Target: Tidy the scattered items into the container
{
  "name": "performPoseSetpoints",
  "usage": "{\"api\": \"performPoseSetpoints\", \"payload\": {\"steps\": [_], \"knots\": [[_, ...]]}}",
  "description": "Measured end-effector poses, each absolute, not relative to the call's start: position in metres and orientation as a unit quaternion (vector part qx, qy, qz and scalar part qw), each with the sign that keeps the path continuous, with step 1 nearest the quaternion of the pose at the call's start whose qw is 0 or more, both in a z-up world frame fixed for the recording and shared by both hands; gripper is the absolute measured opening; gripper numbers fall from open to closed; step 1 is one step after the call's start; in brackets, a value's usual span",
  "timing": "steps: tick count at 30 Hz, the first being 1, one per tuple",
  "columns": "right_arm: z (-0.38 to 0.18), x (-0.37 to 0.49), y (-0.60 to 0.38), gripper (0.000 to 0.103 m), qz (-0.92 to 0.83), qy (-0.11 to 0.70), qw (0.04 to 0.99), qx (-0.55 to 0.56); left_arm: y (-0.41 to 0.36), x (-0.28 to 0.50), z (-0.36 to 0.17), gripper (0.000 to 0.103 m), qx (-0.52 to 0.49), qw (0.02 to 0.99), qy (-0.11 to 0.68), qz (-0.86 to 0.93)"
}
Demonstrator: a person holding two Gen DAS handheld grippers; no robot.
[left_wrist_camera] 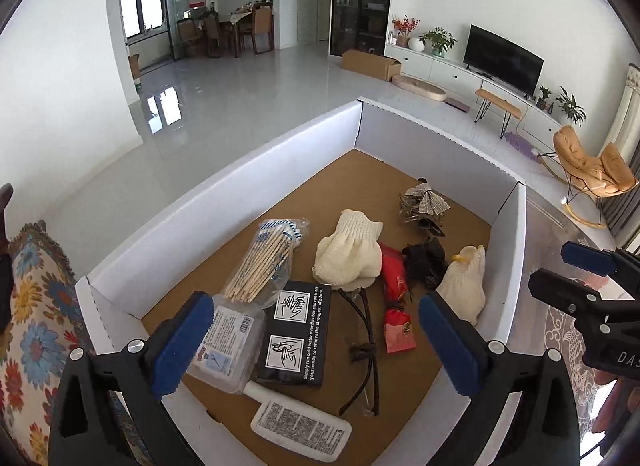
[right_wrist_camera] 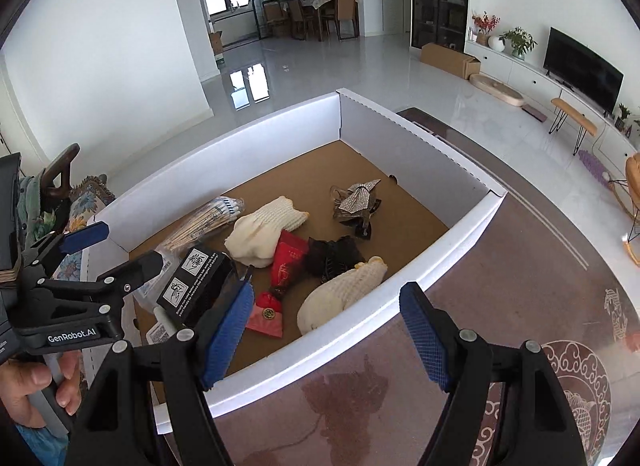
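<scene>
Box holds everything; left gripper gapes wide over its near edge, empty; right gripper likewise, outside.

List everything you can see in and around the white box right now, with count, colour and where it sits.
box: one, white walls, brown floor, on the rug
cotton swab pack: one, clear bag, tan sticks, box's left side
gloves: two, cream, one mid-box, the other by the right wall
black carton: one, black with white pictograms, near left
clear plastic pack: one, beside the carton
white label piece: one, near edge
glasses: one pair, dark frame, near centre
red pouch: one, red and pink, centre
black hair claw: one, centre right
bow hair clip: one, grey, far side
rug: one, brownish, under the box
left gripper: fingers open, over the box
right gripper: fingers open, over the box's near wall
</scene>
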State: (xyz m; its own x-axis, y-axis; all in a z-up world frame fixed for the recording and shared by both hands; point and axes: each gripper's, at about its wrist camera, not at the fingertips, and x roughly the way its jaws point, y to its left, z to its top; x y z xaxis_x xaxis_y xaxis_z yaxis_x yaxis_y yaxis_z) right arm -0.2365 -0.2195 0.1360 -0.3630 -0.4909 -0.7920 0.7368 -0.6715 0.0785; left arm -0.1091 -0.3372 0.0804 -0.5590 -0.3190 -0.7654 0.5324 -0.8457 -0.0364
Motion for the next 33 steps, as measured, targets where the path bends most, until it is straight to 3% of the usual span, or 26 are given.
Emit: {"api": "performPoseSetpoints", "payload": {"steps": [33], "knots": [[0.128,-0.204,-0.25,0.076,-0.798,0.196,0.392,0.413,-0.329,-0.077,0.088,0.103,0.377,0.3,0.166,-0.86]]}}
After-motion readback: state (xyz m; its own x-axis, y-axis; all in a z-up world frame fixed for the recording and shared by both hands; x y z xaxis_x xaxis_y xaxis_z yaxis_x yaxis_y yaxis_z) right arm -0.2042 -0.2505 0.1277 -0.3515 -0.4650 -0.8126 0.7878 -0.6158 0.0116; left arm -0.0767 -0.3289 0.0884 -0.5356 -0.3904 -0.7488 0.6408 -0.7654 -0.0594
